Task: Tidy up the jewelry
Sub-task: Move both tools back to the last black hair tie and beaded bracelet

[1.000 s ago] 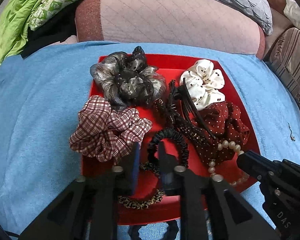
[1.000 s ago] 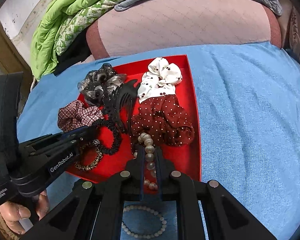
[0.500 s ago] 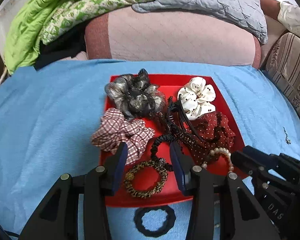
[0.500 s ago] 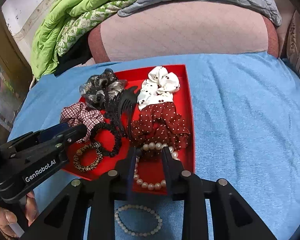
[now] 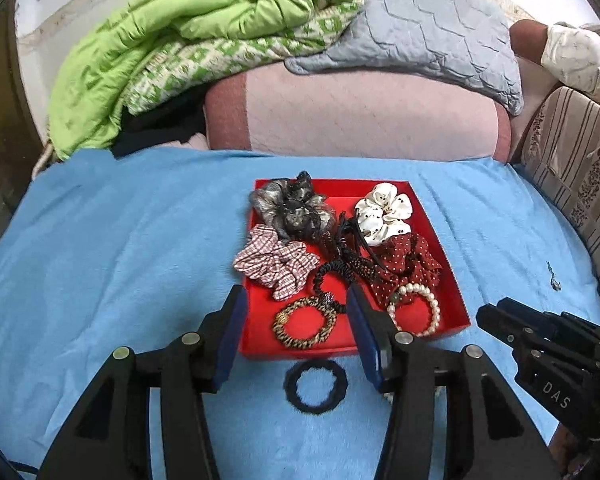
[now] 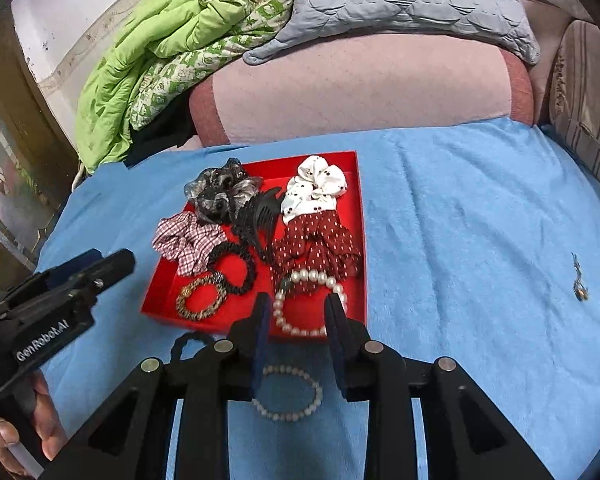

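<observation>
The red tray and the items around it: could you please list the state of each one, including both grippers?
Red tray: on the blue cloth, holding scrunchies, a claw clip and bracelets.
Leopard-print band: lying flat in the tray.
Large pearl bracelet: lying flat in the tray.
Black hair tie: outside the tray.
Small bead bracelet: outside the tray.
Left gripper: jaws opening, empty.
Right gripper: open, empty.
</observation>
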